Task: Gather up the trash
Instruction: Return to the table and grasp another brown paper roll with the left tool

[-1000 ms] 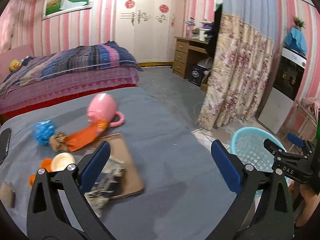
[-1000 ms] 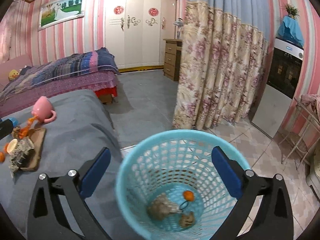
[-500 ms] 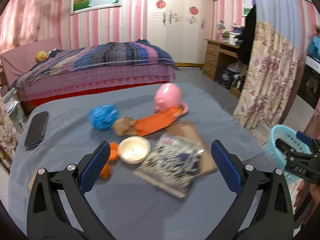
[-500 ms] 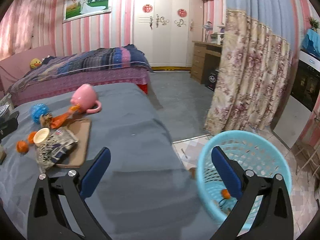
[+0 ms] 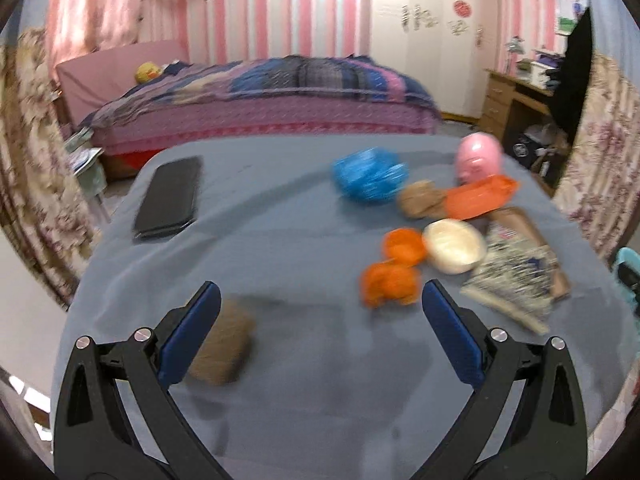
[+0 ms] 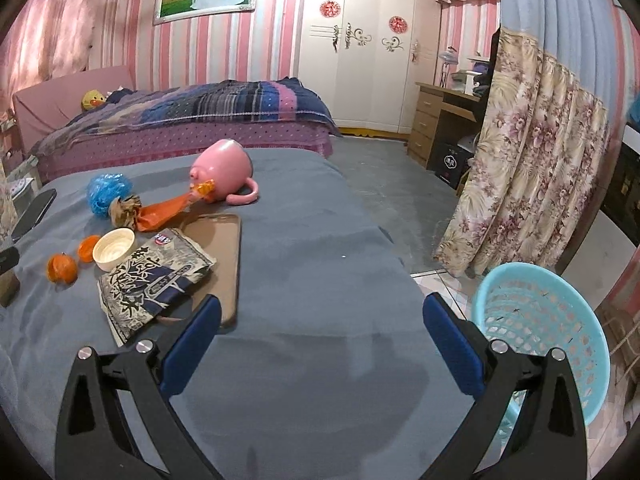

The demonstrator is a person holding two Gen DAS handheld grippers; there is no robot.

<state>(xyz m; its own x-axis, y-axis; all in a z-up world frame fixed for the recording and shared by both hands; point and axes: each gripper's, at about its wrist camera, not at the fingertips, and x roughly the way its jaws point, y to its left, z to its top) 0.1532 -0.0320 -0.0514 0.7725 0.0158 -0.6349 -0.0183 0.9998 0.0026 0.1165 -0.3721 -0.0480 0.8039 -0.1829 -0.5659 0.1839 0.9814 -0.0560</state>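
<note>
A: Two grippers, left gripper (image 5: 320, 320) and right gripper (image 6: 320, 324), jaws spread wide, nothing held.

B: Trash?

A: Crinkled orange peel (image 5: 390, 282) and snack wrapper (image 6: 154, 276) lie mid-table (image 6: 320, 264); perforated plastic basket (image 6: 540, 320) stands off table's right edge.

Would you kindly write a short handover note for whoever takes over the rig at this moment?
Left tool: open, empty, above the grey table.
Right tool: open, empty, above the table near the blue basket.
Still on the table: orange peels, brown lump, printed packet, blue ball, crumpled brown paper, orange wrapper.
Done: basket contents not visible from here.
Left: pick up the trash, drop it into the basket.
</note>
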